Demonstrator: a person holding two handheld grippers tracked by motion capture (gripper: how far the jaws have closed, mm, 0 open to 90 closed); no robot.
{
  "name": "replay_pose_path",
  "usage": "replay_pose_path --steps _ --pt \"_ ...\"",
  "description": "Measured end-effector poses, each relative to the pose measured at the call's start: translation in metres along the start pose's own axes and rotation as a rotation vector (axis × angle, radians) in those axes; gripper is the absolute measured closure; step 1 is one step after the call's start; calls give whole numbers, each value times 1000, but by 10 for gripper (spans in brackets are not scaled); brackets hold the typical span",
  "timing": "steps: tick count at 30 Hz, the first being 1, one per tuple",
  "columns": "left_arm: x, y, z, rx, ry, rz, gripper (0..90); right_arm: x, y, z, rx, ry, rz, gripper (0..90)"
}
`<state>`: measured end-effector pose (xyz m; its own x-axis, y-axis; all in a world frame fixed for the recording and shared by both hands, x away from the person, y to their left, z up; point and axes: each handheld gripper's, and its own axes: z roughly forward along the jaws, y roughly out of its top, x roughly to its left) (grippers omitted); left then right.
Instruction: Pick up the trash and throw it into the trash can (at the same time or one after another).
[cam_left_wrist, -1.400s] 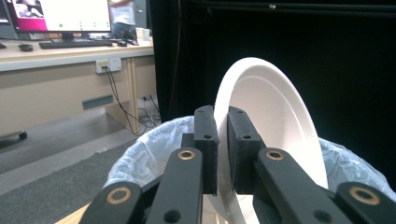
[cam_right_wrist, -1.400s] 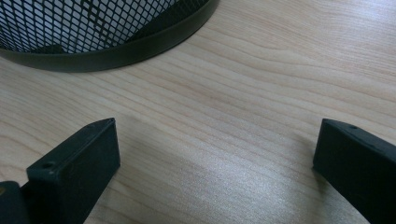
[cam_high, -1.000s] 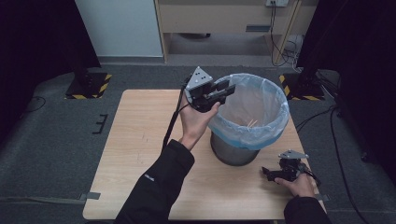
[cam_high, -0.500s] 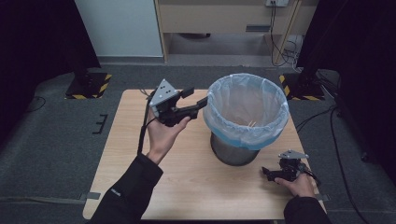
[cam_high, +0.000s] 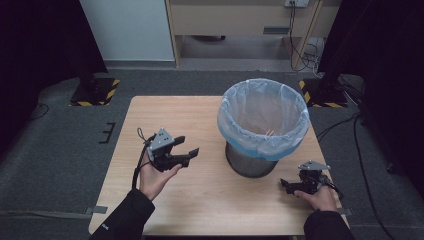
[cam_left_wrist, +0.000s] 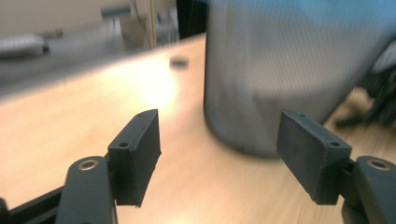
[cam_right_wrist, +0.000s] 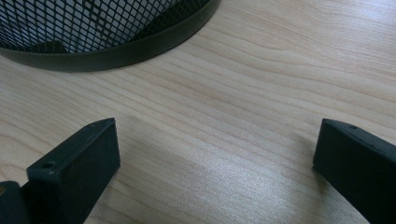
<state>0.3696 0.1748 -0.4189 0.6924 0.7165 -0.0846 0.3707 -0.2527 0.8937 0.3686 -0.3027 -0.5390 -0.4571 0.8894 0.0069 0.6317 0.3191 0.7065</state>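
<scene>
High view shows my left gripper (cam_high: 187, 151) pulled back from over the lined wastebasket (cam_high: 263, 125), jaws just spread and empty, drop apparently done; right gripper (cam_high: 289, 186) rests spread on the worktop (cam_high: 210, 195).

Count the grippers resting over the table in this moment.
2: the left gripper left of the bin, jaws just opened and empty; the right gripper near the bin's base, open.

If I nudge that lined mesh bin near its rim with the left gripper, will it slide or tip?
Probably tips before it slides: the bin stands tall on a base narrower than its rim. Its wire mesh wall suggests it is light, so a low push should slide it on the smooth table. The thin liner would likely crumple.
</scene>
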Motion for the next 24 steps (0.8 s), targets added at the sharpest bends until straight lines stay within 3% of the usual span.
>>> replay_pose_path --steps 3,6,12,16,20,24 --pt "6 -30 3 80 -1 -35 282 0 0 0 0 0 0 6" --pt "13 -57 3 169 24 -66 275 0 0 0 0 0 0 7" --pt "31 -88 -9 302 71 -165 213 0 0 0 1 1 1 7" --pt "35 -104 -17 414 113 -168 204 0 0 0 1 2 1 6" --pt "34 -102 -13 408 137 -116 170 0 0 0 2 3 -1 7" --pt "34 -104 -11 447 143 -95 164 1 0 0 3 2 4 6"
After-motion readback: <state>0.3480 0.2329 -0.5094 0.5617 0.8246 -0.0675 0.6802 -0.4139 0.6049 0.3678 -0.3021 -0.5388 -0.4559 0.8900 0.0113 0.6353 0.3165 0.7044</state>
